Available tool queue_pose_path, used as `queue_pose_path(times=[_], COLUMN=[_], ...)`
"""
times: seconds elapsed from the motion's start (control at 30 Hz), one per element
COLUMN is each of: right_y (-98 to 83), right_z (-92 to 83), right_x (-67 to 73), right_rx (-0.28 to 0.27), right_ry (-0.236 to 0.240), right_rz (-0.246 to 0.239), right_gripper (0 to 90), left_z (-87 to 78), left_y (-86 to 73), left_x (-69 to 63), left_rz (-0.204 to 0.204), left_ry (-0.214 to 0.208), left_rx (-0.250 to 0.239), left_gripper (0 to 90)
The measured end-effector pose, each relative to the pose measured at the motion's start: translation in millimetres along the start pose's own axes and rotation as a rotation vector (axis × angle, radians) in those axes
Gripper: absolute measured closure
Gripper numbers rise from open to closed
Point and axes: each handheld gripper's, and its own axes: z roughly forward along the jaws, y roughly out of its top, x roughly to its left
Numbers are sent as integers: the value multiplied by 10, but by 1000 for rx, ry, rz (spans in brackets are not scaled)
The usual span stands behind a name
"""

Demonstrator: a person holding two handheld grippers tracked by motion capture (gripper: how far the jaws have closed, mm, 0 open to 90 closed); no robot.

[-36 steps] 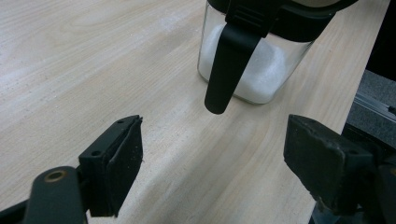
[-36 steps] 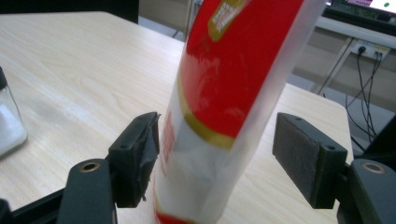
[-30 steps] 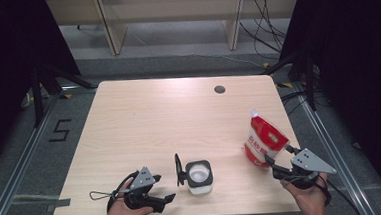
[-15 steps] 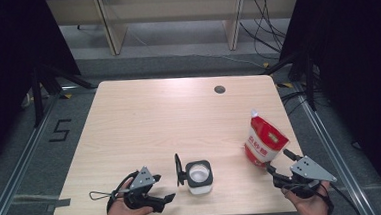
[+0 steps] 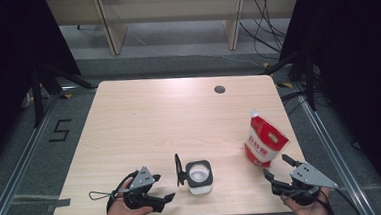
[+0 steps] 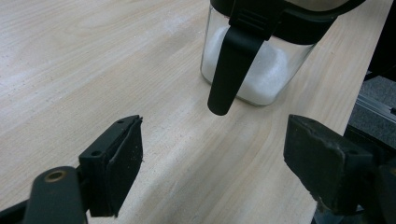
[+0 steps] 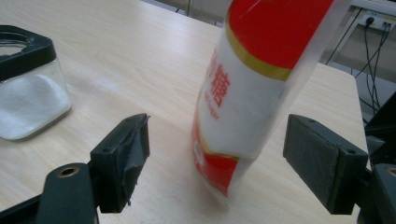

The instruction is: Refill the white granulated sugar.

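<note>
A red and white pouch stands on its own at the right of the table. My right gripper sits just behind it near the front edge. Its jaws have just been opening, and the pouch rises in the gap ahead of my right gripper, clear of both pads. A square glass jar holding white grains stands at the front middle, with its black lid flipped open on the left side. My left gripper lies open to its left, and the jar stands ahead of the empty jaws.
A round cable hole sits at the back right of the tabletop. The table's front edge runs close under both hands. Dark frame legs and cables stand on the floor around the table.
My right gripper has drawn back from the pouch toward the front edge, and its jaws stand wider. The pouch stays upright in place. The left gripper and the jar have not moved.
</note>
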Motion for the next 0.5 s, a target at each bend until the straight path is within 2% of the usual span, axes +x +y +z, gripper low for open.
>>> queue_pose_path(times=[0.03,0.1,0.13,0.17,0.2,0.23,0.3,0.37,0.43,0.47,0.5], right_y=[-2,-1,-4,-6,-8,-13,-17,-20,-26,-29,-32], right_z=[5,-19,-21,-29,-24,-29,-43,-42,-57,-46,-45], right_x=[-4,36,26,46,46,62,79,90,129,117,130], right_rx=[-20,7,-12,-3,-14,-15,-1,-12,13,-6,-3], right_ry=[-11,9,-11,-4,2,7,22,18,36,29,36], right_rz=[-20,4,-34,-13,-22,-8,-8,-18,13,-25,-20], right_gripper=[238,238,237,237,236,235,233,232,230,230,230], left_z=[-4,-5,-6,-5,-5,-5,-7,-6,-8,-5,-5], left_y=[1,1,2,2,2,1,2,1,2,0,0], left_x=[6,3,5,4,3,3,6,3,7,3,3], left_rz=[9,1,5,6,5,5,8,1,11,0,1], left_ry=[3,5,4,3,2,2,4,5,5,6,6], left_rx=[8,9,8,5,5,5,8,10,10,9,9], left_gripper=[195,195,194,195,195,195,195,195,195,195,195])
